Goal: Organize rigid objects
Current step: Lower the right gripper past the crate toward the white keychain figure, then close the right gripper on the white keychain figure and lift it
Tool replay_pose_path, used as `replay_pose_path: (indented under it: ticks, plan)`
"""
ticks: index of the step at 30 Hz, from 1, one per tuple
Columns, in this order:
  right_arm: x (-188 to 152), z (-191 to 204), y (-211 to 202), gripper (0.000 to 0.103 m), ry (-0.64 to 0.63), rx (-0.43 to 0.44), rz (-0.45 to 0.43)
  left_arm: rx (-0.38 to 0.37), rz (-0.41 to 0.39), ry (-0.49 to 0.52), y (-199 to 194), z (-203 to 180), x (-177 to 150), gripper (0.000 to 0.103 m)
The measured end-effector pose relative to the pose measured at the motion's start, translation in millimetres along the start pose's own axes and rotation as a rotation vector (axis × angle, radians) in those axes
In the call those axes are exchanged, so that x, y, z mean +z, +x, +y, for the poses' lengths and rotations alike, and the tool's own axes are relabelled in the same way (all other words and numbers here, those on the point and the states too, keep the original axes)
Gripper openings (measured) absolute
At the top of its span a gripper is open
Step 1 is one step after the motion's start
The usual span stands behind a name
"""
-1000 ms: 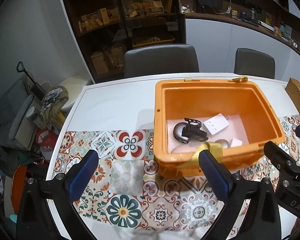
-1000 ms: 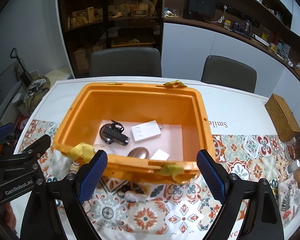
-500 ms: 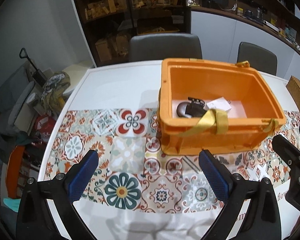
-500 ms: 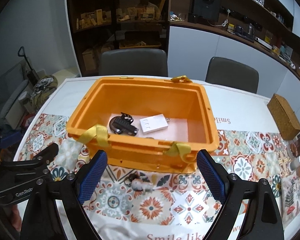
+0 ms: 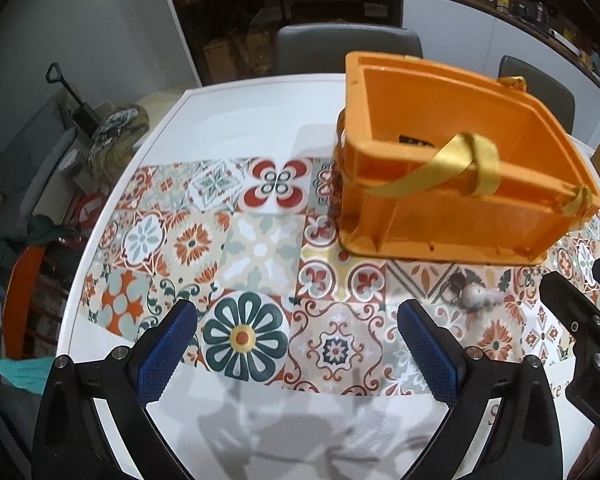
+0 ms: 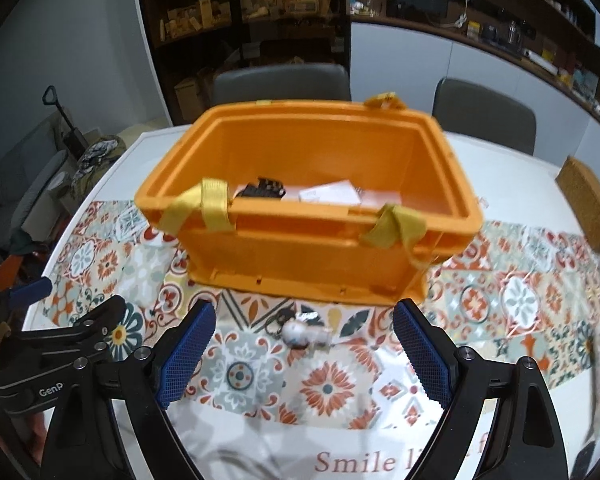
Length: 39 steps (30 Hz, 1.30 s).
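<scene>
An orange plastic bin (image 6: pixel 312 256) with yellow straps stands on the patterned tablecloth; it also shows in the left wrist view (image 5: pixel 460 216). Inside it lie a black gadget (image 6: pixel 266 190) and a white box (image 6: pixel 330 196). A small white and grey keyring object (image 6: pixel 300 332) lies on the cloth in front of the bin, seen too in the left wrist view (image 5: pixel 476 294). My right gripper (image 6: pixel 304 356) is open and empty, just in front of that object. My left gripper (image 5: pixel 296 352) is open and empty, left of the bin.
A woven brown box (image 6: pixel 588 204) sits at the table's right edge. Two grey chairs (image 6: pixel 280 80) stand behind the table, with dark shelving beyond. The other gripper's black body (image 6: pixel 52 352) shows at the lower left in the right wrist view.
Both grippers have pulled back and lowered from the bin, which now looks farther away. The small keyring object in front of the bin has come into fuller view.
</scene>
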State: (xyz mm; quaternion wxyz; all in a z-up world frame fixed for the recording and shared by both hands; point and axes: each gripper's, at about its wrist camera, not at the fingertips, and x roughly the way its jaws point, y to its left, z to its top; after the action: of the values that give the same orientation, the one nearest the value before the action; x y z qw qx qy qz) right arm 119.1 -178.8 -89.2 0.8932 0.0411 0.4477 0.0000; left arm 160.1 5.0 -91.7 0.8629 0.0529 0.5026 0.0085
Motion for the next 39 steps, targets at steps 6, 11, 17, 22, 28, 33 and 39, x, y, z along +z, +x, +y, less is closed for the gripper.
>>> replay_pose_path:
  ticks: [6, 11, 17, 22, 28, 33, 39]
  plan:
    - [-11, -1, 21, 0.090, 0.009, -0.001, 0.036, 0.021, 0.032, 0.003, 19, -2, -10, 0.102]
    - [-18, -4, 40, 0.089, 0.012, 0.003, 0.069, 0.044, 0.048, 0.031, 33, -8, -15, 0.102]
    - [-23, -5, 62, 0.086, 0.013, 0.010, 0.101, 0.080, 0.055, 0.068, 49, -17, -17, 0.102]
    - [-26, -7, 78, 0.084, 0.034, 0.016, 0.121, 0.091, 0.063, 0.076, 60, -21, -16, 0.102]
    - [-29, -9, 96, 0.080, 0.054, 0.010, 0.148, 0.090, 0.074, 0.082, 74, -27, -14, 0.102]
    - [-31, -10, 111, 0.078, 0.068, 0.013, 0.172, 0.096, 0.073, 0.102, 81, -33, -15, 0.102]
    - [-31, -7, 125, 0.076, 0.069, 0.013, 0.189, 0.111, 0.073, 0.119, 86, -37, -13, 0.102]
